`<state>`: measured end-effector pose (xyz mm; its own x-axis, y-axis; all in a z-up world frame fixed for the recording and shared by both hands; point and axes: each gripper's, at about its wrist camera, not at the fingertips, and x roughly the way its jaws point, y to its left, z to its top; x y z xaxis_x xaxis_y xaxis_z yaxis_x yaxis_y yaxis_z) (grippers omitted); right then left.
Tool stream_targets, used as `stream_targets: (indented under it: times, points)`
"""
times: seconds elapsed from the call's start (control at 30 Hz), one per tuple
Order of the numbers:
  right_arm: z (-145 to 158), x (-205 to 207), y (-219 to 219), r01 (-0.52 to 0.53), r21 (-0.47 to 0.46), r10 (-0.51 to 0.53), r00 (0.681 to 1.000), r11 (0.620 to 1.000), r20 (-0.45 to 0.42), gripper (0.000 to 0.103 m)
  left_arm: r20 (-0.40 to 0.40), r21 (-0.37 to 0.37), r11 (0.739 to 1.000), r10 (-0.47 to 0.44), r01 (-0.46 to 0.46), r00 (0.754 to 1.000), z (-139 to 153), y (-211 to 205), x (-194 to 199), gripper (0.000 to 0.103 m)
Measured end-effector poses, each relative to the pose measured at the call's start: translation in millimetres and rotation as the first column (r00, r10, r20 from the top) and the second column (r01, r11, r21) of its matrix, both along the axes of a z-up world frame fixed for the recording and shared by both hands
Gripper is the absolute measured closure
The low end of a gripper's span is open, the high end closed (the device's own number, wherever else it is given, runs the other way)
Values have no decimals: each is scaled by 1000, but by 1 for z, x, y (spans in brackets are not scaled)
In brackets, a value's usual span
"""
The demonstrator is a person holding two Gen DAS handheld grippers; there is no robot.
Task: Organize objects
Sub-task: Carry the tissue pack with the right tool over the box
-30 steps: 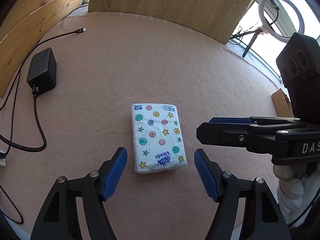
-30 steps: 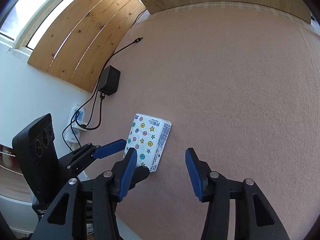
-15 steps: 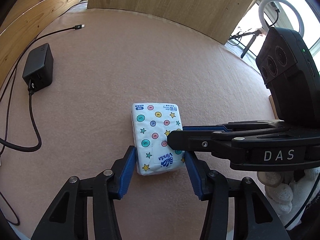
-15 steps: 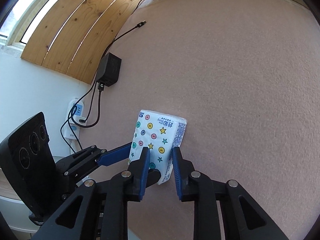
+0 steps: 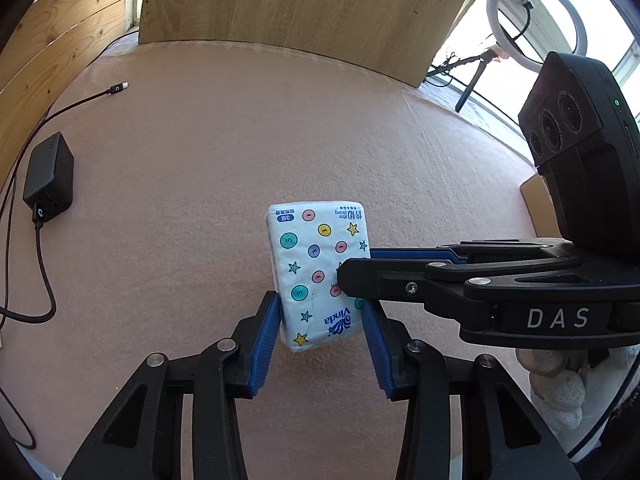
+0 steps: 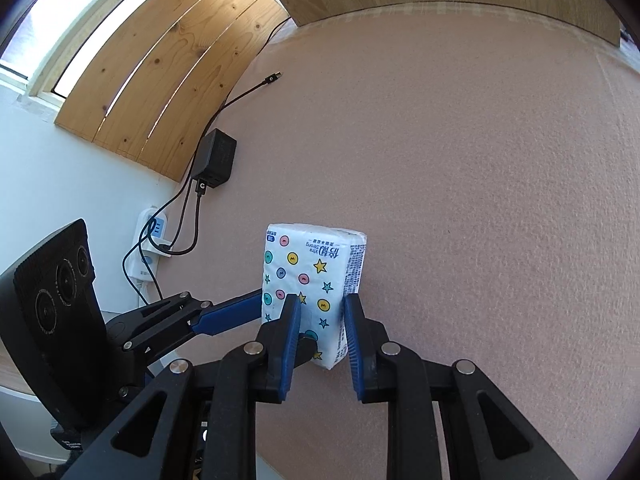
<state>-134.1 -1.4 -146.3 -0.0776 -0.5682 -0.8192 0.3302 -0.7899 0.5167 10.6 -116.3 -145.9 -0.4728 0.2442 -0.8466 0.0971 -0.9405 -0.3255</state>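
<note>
Surface pink felt mat (image 5: 280, 140) | wood-panel walls (image 6: 160, 60) | both grippers (image 5: 320, 320) (image 6: 318, 320) clamp tissue pack (image 5: 316, 264)

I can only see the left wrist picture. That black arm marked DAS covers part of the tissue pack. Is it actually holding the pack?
Observer: Yes. In the right wrist view the right gripper has its jaws shut on the tissue pack, one of them pressed on the patterned face.
Operator: Is there anything on the pack's edge?
Observer: Its narrow side carries fine print.
Operator: Where do the cables from the black charger go?
Observer: They run to a white power strip beyond the table's edge.
</note>
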Motion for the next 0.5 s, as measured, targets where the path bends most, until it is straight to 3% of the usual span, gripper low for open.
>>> stream_targets:
  times: [0.5]
  points:
    - [52,23,124,192,-22,-193,976,981,-96,82,-94,-41,978,-206,203,974,52,123,-44,58]
